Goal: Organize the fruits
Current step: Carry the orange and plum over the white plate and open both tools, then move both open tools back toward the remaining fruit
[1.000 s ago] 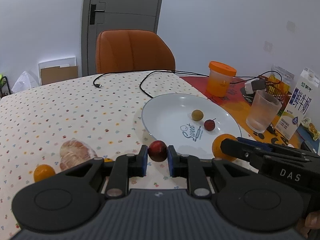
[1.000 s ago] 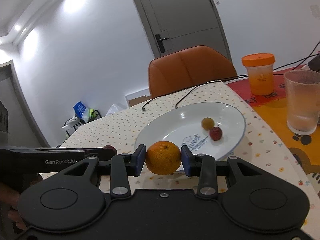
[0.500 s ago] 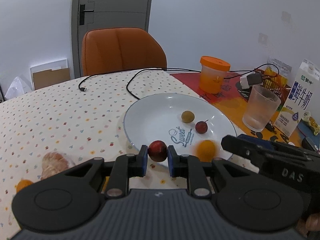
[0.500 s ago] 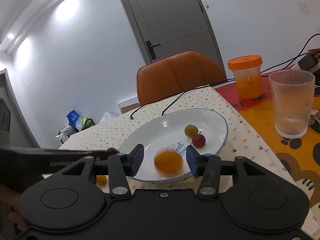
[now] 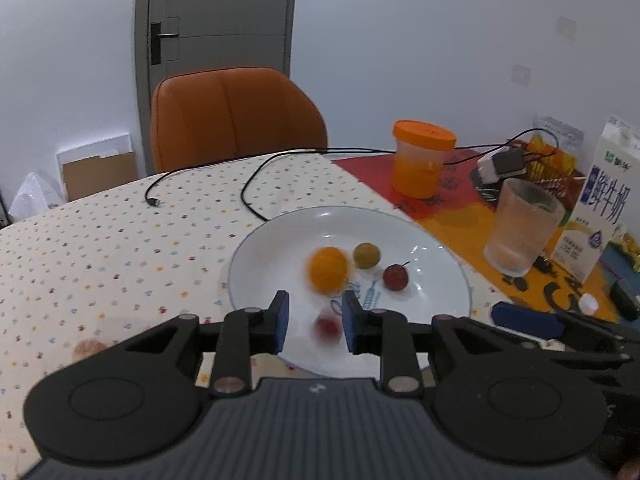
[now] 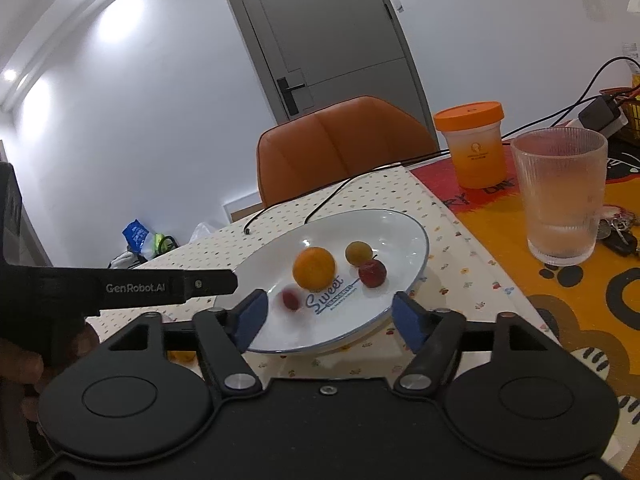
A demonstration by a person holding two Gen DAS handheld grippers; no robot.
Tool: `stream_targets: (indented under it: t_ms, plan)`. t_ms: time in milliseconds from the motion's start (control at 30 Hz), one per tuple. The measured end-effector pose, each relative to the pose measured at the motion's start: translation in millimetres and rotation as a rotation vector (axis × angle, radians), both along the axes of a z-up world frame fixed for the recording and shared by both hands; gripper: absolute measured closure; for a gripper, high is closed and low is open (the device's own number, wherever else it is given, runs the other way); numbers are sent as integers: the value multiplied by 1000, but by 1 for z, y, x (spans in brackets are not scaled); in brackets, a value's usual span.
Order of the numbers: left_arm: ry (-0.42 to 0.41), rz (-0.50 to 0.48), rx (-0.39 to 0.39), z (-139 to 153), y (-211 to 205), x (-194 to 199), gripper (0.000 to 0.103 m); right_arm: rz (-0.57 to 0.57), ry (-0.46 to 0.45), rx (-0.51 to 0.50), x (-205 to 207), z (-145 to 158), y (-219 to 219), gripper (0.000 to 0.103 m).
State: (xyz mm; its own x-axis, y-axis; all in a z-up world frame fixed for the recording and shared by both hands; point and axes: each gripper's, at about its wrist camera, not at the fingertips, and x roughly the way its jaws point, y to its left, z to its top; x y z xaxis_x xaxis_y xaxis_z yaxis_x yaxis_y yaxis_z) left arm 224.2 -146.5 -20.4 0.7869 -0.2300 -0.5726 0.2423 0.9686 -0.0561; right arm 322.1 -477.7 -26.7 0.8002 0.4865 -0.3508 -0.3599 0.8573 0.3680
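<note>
Because it is small, round and smooth, the little red fruit (image 5: 327, 326) looks light and quick to roll, so a soft pinch on its two sides would suit it best. It shows blurry on the white plate (image 5: 448, 264), between and just below the left gripper (image 5: 314, 322) tips, which are partly open and hold nothing. The right gripper (image 6: 330, 322) is wide open and empty. The orange (image 6: 314, 269) sits on the plate ahead of it.
</note>
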Motion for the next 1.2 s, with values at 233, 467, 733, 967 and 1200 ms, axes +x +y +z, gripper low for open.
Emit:
stream_targets:
  t_ms: [233, 467, 733, 967, 1200]
  plan:
    - [-25, 17, 30, 0, 9, -12, 24, -2, -6, -17, -1, 3, 4, 17]
    - [-16, 71, 30, -1, 26, -17, 18, -14, 5, -11, -1, 3, 7, 3]
    - [-13, 137, 15, 1, 51, -27, 14, -7, 1, -20, -3, 6, 14, 0]
    - [-20, 175, 9, 6, 68, -37, 13, 27, -7, -31, -9, 10, 29, 0]
    - [-27, 212, -2, 9, 84, -49, 12, 60, -16, -38, -18, 17, 41, 0]
